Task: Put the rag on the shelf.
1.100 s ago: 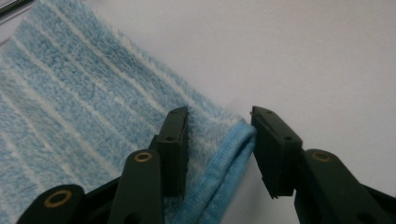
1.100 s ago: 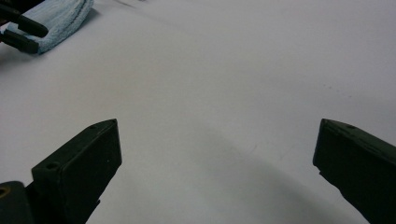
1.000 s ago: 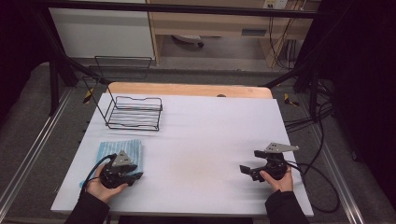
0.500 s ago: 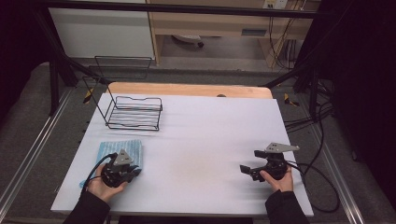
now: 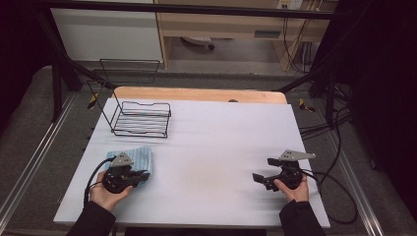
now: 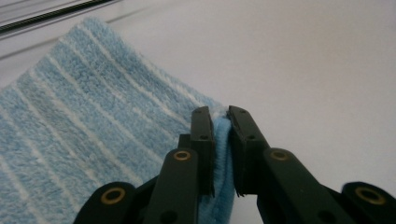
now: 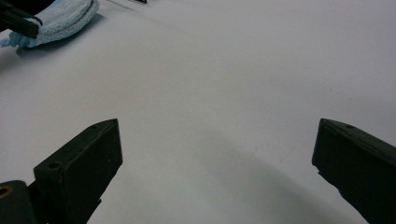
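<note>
Pinching the near corner of the blue striped towel (image 6: 93,135), the left gripper (image 6: 219,116) has its 2 jaws closed on a fold of cloth that stands up between them. The rest of the towel lies flat on the white table (image 5: 221,147), ahead and to the left of that gripper. The right gripper (image 5: 260,178) rests well off to the other side, its jaws spread wide over bare table and holding nothing. To do this step well, lift slowly and straight so the thin fold does not slip out. Beyond the towel stands a wire rack (image 5: 140,118).
</note>
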`<act>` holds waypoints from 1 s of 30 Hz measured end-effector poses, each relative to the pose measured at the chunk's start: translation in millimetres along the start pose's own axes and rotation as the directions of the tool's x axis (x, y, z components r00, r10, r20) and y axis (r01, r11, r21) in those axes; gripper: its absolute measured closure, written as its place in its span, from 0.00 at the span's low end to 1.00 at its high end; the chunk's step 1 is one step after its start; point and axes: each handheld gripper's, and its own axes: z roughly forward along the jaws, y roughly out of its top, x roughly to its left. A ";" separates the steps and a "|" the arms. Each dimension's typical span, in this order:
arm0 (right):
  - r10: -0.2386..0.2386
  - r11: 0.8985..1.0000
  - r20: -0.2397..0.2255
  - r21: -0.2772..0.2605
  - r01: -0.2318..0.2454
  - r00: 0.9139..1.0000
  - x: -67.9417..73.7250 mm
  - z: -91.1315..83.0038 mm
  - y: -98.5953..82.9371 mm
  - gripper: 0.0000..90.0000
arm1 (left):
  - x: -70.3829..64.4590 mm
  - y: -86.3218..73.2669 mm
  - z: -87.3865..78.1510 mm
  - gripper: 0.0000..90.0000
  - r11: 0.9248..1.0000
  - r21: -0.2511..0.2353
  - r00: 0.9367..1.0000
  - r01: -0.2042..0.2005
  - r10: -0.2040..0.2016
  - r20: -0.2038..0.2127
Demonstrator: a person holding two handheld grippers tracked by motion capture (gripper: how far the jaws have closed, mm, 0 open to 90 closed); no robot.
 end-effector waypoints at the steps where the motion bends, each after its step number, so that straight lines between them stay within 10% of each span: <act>1: 0.001 1.000 -0.001 0.001 -0.001 1.000 0.1 0.0 0.0 0.03 | -5.2 2.6 0.7 0.90 1.000 -0.012 1.000 0.015 -0.015 0.009; 30: -0.007 1.000 -0.005 0.007 0.007 1.000 3.0 3.3 0.5 0.03 | -73.4 58.7 69.4 0.88 0.999 -0.026 0.997 0.031 -0.029 0.073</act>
